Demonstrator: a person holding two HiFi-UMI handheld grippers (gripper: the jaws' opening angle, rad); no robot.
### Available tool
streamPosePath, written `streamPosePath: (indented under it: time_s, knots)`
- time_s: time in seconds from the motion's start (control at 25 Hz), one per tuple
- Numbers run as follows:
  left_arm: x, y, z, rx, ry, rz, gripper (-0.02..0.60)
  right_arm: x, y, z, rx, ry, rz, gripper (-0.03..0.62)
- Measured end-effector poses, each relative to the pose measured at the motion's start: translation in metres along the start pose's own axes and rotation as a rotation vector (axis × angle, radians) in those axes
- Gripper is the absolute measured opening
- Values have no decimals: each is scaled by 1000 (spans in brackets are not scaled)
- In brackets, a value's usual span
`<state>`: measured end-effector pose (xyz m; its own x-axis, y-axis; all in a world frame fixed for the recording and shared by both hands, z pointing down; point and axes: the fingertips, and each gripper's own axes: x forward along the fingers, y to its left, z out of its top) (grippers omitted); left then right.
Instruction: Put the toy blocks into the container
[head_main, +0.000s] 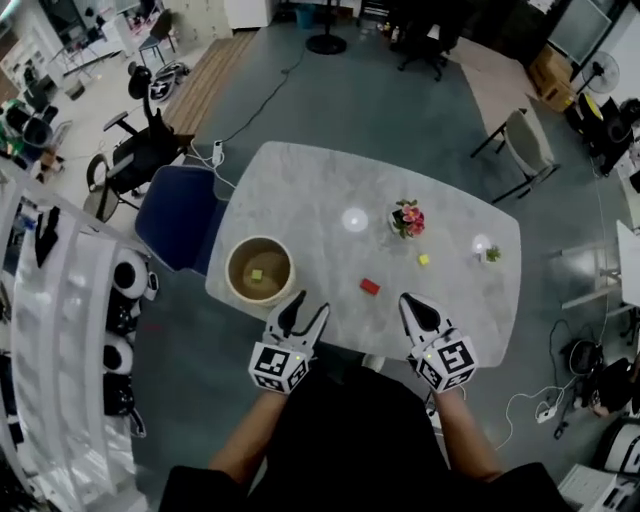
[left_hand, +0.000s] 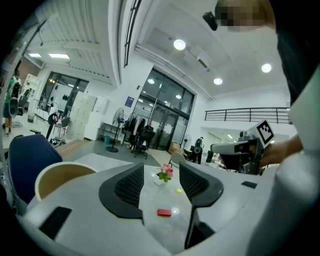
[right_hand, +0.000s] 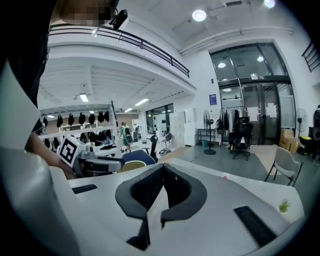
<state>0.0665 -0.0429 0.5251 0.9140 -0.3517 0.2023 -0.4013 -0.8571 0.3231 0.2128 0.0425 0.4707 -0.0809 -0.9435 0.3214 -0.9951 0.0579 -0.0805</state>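
- So, the red block (head_main: 370, 286) lies loose on the desk (head_main: 320, 185) near the front edge, between the two grippers and touching neither.
- A yellow block (head_main: 424, 260) sits farther back to the right, close to the flower pot (head_main: 407, 219).
- The container (head_main: 230, 268) stands at the desk's front left corner. Only the head view looks down into it, and a second yellow block (head_main: 257, 274) lies on its bottom.
- The left gripper (head_main: 311, 305) hangs at the front edge just right of the container, jaws apart with nothing in them.
- Its own view frames the red block (left_hand: 164, 212) in the gap between the jaws, out on the desk ahead. From there you only get the container's rim (left_hand: 60, 172) off to the left, not what's inside.
- The right gripper (head_main: 412, 300) is at the front edge to the right of the red block. Its own view settles it: jaws pressed together, empty.
- That view catches none of the blocks. It shows the left gripper's marker cube (right_hand: 70, 149) off to the side.
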Motion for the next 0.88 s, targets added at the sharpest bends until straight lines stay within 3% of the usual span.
streamPosePath:
  time_s: [0.16,0.4,0.64,0.88]
  knots:
    - [38,-36,-36,1,84,-14,199,-35,-25,-17,52,-20,-2,0]
    - [105,-104,-56,62,161,-75,200,-81,-80,-30,92,-48,-24,0]
    - [174,-151,-85,57,233,-117,204,-122,-157,-42,101,-76,-130,0]
    - [236,-175,-120,117,336,-179,206,-147,-216,-52,119,-88,-233,0]
